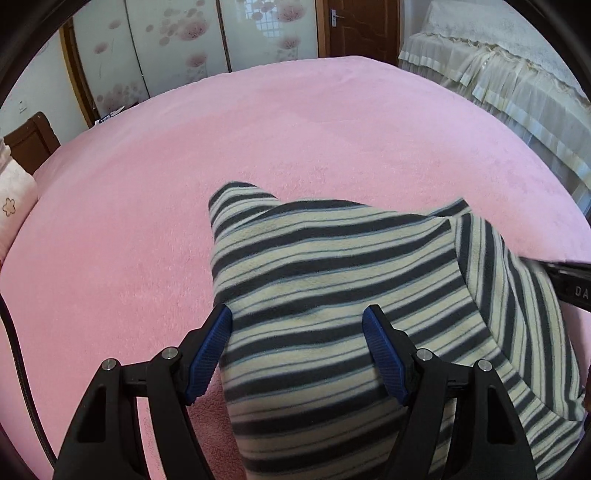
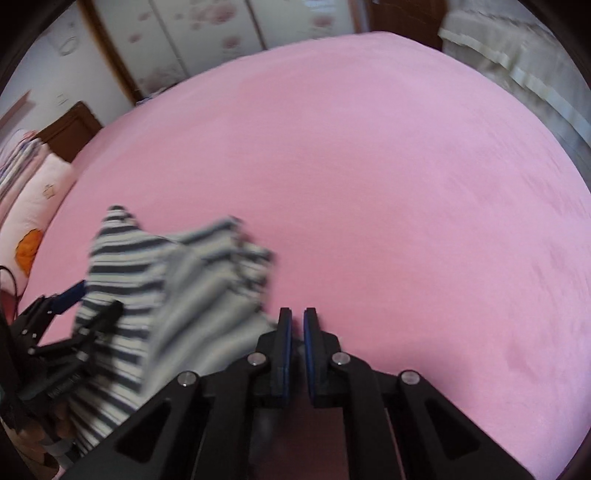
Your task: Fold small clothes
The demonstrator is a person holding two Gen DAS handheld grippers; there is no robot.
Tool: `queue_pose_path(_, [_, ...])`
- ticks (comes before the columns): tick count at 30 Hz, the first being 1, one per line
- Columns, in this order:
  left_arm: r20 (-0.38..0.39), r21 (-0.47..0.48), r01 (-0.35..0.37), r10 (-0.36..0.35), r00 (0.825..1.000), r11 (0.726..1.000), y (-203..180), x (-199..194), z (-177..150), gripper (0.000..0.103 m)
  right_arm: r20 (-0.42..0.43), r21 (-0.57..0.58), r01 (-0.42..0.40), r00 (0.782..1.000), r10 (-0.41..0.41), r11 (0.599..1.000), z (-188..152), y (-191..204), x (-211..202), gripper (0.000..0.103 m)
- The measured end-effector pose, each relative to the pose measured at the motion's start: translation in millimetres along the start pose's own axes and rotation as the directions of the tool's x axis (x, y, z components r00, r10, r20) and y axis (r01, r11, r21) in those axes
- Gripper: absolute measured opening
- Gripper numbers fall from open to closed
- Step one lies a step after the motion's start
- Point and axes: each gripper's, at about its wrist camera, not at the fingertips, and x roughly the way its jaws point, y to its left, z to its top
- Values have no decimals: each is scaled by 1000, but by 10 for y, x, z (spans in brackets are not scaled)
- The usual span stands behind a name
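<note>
A striped grey-and-cream garment (image 1: 332, 280) lies bunched on the pink bed cover (image 1: 221, 140). My left gripper (image 1: 297, 317) is open, its blue pads either side of the garment's near part, over its left edge. In the right wrist view the garment (image 2: 159, 280) lies at lower left, blurred. My right gripper (image 2: 297, 317) has its jaws nearly together with a thin gap and nothing visible between them; it sits just right of the garment's edge. The left gripper (image 2: 88, 299) shows at far left against the cloth.
The pink bed cover (image 2: 369, 166) fills most of both views. Pillows (image 1: 11, 199) lie at the left edge. A cream lace-covered piece of furniture (image 1: 498, 74) stands at the right. Floral wardrobe doors (image 1: 184, 44) and a wooden door (image 1: 362, 26) are behind.
</note>
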Motion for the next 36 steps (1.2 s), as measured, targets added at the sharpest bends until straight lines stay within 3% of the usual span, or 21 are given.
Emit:
queue_pose_path(5, [19,-11,4,-4,1000,1000,56,-188,-33,72,44,5,-65,997,64,998,-145,56,-372,6])
queue_pose_path(10, [78,-18,16,-14,997,1000,114,-722,-264,72,83,-71,-111,990,116,991,-450,304,-948,8])
queue_pose_path(12, [85,-24,17,-15,996,1000,192,-927,-428,72,90,-89,-120,988,128,989,-621,383,-1138,14])
queue_pose_path(14, [91,-36,26,-22,996,999,256,-1109,-579,73,103,-104,-121,986,131,987,-830,453,-1302,28])
queue_pose_path(16, [88,-38,30,-27,996,999,297,-1282,-789,75,102,-125,-126,985,139,984,-1039,503,-1434,31])
queue_pose_path(20, [83,1,9,-9,996,1000,319,-1537,-1319,75,82,-198,-108,989,126,974,-1395,620,-1526,31])
queue_pose_path(26, [52,63,68,-71,996,996,204,-1610,-1937,75,81,-355,-19,995,51,935,-1713,818,-1419,31])
queue_pose_path(31, [60,138,53,-62,996,989,62,-1567,-2059,75,58,-428,4,998,23,904,-1802,827,-1305,31])
queue_pose_path(36, [69,177,113,-127,989,978,-1,-1611,-2090,75,31,-429,-23,999,40,903,-1815,767,-1289,31])
